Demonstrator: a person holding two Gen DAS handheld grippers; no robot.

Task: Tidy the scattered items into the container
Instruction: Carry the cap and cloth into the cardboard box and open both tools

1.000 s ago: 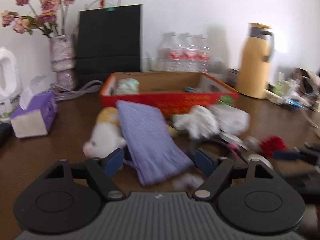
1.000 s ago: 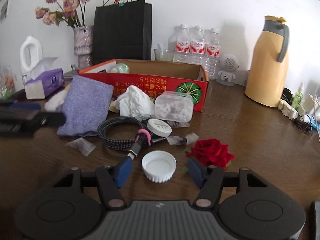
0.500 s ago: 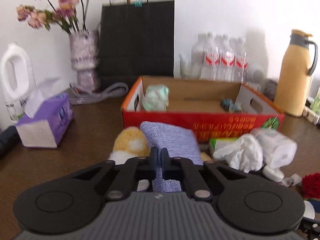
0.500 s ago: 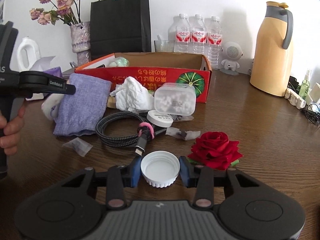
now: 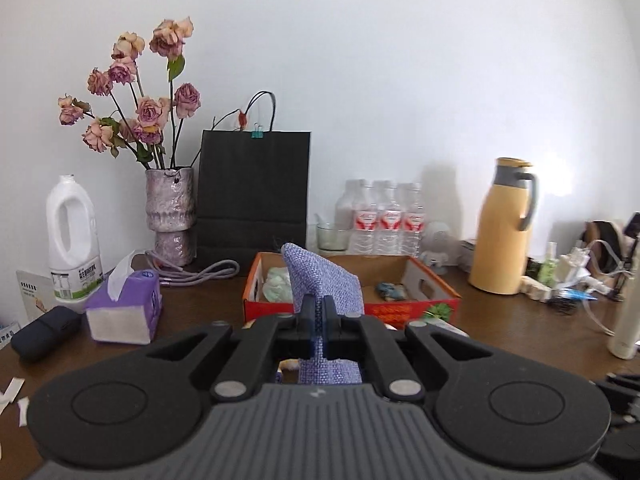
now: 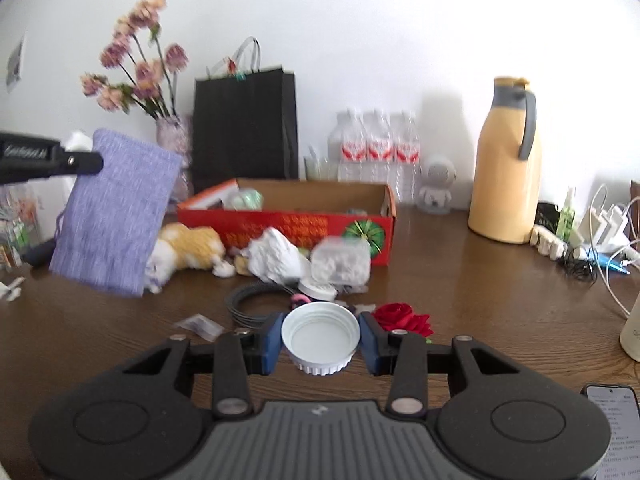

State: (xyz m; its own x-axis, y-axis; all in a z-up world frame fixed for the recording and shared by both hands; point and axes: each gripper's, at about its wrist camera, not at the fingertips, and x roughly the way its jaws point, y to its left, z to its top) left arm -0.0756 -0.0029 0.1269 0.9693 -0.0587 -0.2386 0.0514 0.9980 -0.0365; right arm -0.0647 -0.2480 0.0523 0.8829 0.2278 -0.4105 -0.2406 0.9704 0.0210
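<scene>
My left gripper point(image 5: 318, 330) is shut on a purple cloth pouch point(image 5: 320, 276) and holds it in the air before the red cardboard box point(image 5: 434, 306). In the right wrist view the pouch point(image 6: 114, 212) hangs from the left gripper point(image 6: 86, 162) at the left, above the table. My right gripper point(image 6: 320, 340) is shut on a white plastic lid point(image 6: 320, 332), lifted off the table. The box point(image 6: 280, 226) holds a pale green item point(image 6: 246, 199). On the table in front of it lie a plush toy point(image 6: 188, 250), crumpled white paper point(image 6: 276, 256), a clear plastic tub point(image 6: 340, 264), a coiled cable point(image 6: 252, 304) and a red rose point(image 6: 402, 316).
A black paper bag point(image 5: 254, 192), a vase of dried roses point(image 5: 170, 208), water bottles point(image 5: 384, 220) and a yellow thermos point(image 5: 506, 236) stand behind the box. A purple tissue box point(image 5: 126, 308) and white jug point(image 5: 72, 240) stand at the left. A phone point(image 6: 614, 420) lies at the right.
The left gripper closed on the purple pouch and lifted it off the table. The right gripper closed on the white lid and raised it.
</scene>
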